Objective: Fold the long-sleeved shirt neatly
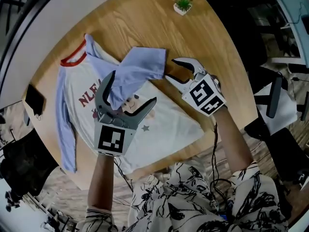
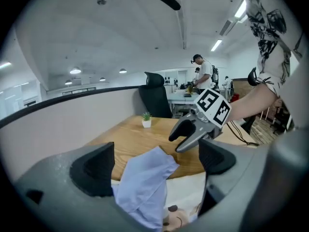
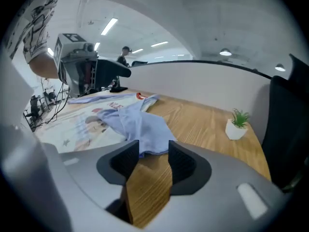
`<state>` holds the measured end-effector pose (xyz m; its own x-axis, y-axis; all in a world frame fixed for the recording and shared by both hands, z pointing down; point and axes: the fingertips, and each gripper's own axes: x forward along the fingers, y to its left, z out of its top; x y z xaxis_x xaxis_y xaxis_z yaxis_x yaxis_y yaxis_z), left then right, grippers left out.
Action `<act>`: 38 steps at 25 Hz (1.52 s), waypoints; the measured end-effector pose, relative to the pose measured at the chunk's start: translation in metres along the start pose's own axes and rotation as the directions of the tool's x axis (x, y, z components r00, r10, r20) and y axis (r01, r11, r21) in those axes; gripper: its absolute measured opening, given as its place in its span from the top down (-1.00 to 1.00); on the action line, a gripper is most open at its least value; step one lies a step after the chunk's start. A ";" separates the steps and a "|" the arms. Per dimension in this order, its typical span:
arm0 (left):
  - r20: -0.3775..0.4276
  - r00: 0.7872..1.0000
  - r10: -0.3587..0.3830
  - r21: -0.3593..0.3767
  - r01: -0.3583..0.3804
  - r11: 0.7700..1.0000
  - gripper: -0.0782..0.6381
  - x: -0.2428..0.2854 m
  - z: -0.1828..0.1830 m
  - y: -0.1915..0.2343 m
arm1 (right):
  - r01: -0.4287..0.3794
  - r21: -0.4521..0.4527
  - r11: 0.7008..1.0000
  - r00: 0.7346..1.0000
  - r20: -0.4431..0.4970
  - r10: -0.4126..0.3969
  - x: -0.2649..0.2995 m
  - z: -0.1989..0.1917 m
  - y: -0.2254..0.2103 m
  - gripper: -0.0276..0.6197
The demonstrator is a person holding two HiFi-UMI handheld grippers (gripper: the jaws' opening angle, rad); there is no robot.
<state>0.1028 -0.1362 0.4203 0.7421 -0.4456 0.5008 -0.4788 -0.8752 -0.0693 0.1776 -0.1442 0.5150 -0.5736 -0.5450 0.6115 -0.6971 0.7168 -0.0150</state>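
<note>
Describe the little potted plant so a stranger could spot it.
On the wooden table where the long-sleeved shirt lies, look near the far edge beyond the shirt. The potted plant stands there alone: white pot, the only green thing.

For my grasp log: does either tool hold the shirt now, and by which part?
Nothing is held. The left tool stands open around the blue sleeve, not pinching it; the right tool is open beside the cuff edge.

The shirt (image 1: 164,129) is white with pale blue sleeves (image 1: 65,124), a red collar (image 1: 73,57), red lettering (image 1: 89,96) and a grey star (image 1: 144,127). The table (image 1: 145,13) is light wood grain. The left gripper (image 1: 133,88) and right gripper (image 1: 172,69) are grey with black-and-white square markers. The plant (image 1: 183,3) is green.
</note>
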 end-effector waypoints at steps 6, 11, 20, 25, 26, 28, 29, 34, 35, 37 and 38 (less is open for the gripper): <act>-0.062 0.998 -0.011 -0.051 0.008 0.999 -0.72 0.024 -0.035 0.005 | -0.184 -0.081 0.980 0.977 -0.127 0.173 0.043 -0.014 0.008 0.43; -0.077 0.996 0.035 -0.106 -0.043 0.993 -0.72 0.022 -0.053 0.017 | -0.207 -0.134 0.969 0.967 -0.177 0.182 0.054 -0.019 0.010 0.82; -0.184 0.965 0.185 -0.194 -0.220 0.956 -0.72 -0.060 -0.126 0.071 | 0.006 -0.014 1.000 0.992 0.128 -0.004 -0.005 0.097 -0.052 0.82; -0.174 0.976 0.129 -0.177 -0.160 0.971 -0.72 -0.065 -0.144 0.060 | 0.244 -0.113 0.963 0.960 0.170 -0.224 -0.066 0.177 -0.123 0.82; -0.171 0.978 0.117 -0.176 -0.147 0.973 -0.72 -0.063 -0.144 0.056 | 0.293 -0.116 0.949 0.945 0.188 -0.269 -0.082 0.191 -0.136 0.82; -0.166 0.982 0.091 -0.181 -0.121 0.976 -0.72 -0.059 -0.141 0.050 | 0.380 -0.090 0.921 0.908 0.228 -0.352 -0.116 0.217 -0.159 0.82; -0.162 0.984 0.080 -0.184 -0.110 0.977 -0.72 -0.055 -0.139 0.049 | 0.415 -0.071 0.907 0.889 0.244 -0.388 -0.133 0.227 -0.170 0.82; -0.155 0.986 0.059 -0.178 -0.087 0.980 -0.72 -0.022 -0.133 0.056 | 0.467 -0.055 0.883 0.854 0.289 -0.433 -0.166 0.259 -0.188 0.82; -0.159 0.986 0.053 -0.180 -0.082 0.980 -0.72 -0.015 -0.135 0.056 | 0.460 -0.064 0.886 0.857 0.295 -0.423 -0.165 0.263 -0.186 0.82; -0.176 0.984 0.040 -0.183 -0.073 0.980 -0.72 -0.002 -0.139 0.054 | 0.442 -0.085 0.893 0.864 0.306 -0.399 -0.163 0.271 -0.181 0.82; -0.187 0.982 0.036 -0.183 -0.071 0.981 -0.72 0.002 -0.141 0.053 | 0.433 -0.096 0.896 0.868 0.312 -0.386 -0.162 0.276 -0.179 0.82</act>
<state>0.0129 -0.1572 0.5390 0.6234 -0.4338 0.6505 -0.6080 -0.7921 0.0544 0.2766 -0.3040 0.2007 -0.3632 -0.8854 0.2901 -0.8318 0.4484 0.3273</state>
